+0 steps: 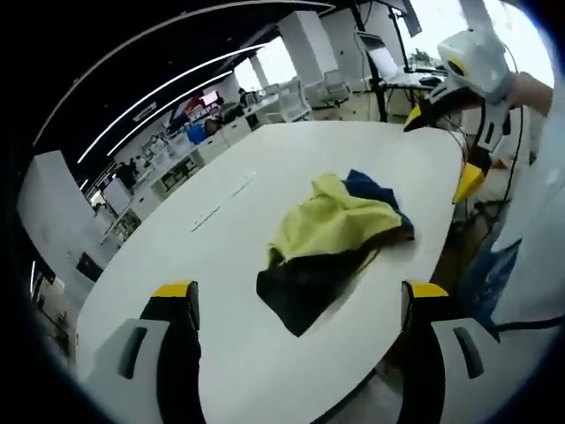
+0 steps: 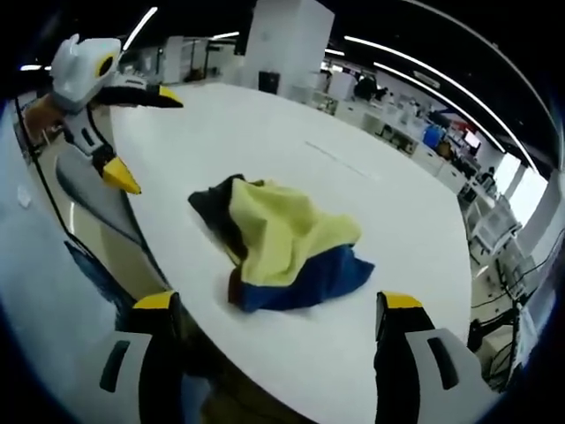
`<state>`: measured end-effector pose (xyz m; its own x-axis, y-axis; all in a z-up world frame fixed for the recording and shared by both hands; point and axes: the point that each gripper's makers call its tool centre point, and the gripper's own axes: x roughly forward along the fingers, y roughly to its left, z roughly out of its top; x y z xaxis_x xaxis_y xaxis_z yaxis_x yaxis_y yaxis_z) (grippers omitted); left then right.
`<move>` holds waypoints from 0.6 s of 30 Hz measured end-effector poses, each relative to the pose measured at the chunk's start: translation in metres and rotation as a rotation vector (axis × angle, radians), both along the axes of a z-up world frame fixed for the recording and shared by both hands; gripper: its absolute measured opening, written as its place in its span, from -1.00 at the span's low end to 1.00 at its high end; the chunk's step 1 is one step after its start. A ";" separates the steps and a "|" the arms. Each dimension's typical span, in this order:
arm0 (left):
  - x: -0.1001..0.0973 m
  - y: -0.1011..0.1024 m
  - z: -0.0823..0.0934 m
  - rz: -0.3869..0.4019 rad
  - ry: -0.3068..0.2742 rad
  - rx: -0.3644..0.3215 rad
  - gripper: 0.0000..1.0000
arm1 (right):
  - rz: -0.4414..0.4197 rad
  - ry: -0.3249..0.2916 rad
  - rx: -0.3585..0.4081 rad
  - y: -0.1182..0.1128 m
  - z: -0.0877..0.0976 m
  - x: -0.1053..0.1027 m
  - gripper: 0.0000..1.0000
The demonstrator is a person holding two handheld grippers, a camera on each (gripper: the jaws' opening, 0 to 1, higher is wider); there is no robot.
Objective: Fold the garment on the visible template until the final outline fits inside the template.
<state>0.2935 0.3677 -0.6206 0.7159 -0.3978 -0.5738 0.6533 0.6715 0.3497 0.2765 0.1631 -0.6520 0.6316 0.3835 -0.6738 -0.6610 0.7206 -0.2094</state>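
- The tabletop [image 1: 265, 159] is a large, plain white slab with rounded corners; its bare surface carries only a faint short line marking far from the cloth
- Around it lies an open office: long strip lights on a dark ceiling, white pillars, rows of desks and chairs, and bright windows at the far side
- The garment [image 1: 334, 247] sits crumpled in a heap near one edge of the tabletop, roughly midway between the two pairs of tongs
- In the left gripper view its long axis runs from the black end, nearest that camera, up and away to the blue end; yellow cloth covers the middle
- In the right gripper view the garment [image 2: 281, 243] lies the other way round, blue end nearest the camera and black end pointing away to the upper left
- The left tongs [image 1: 298, 305] stand wide apart above the tabletop, holding nothing; they also appear at the upper left of the right gripper view [image 2: 141, 137], jaws spread
- The right tongs [image 2: 275, 318] are likewise wide and empty; they appear at the upper right of the left gripper view [image 1: 446, 146], held by a person's hand [image 1: 534, 88]
- How the garment is cut, and where its sleeves or hems lie, cannot be made out from the bunched folds
- No outline of a template can be told apart on the white surface
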 end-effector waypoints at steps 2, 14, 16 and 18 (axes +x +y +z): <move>0.002 -0.002 -0.001 -0.009 0.004 -0.008 0.78 | -0.002 0.008 0.008 0.000 -0.003 0.000 0.78; 0.014 -0.027 -0.013 -0.128 -0.003 0.019 0.50 | -0.006 0.044 0.059 0.007 -0.019 0.001 0.72; 0.015 -0.028 -0.016 -0.143 0.000 0.035 0.44 | -0.006 0.047 0.060 0.006 -0.021 0.002 0.71; 0.016 -0.026 -0.021 -0.153 0.001 0.048 0.39 | -0.010 0.048 0.060 0.005 -0.023 0.002 0.69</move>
<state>0.3098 0.3416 -0.6418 0.6485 -0.4745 -0.5952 0.7471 0.5466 0.3783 0.2790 0.1683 -0.6746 0.6030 0.4183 -0.6793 -0.6623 0.7372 -0.1340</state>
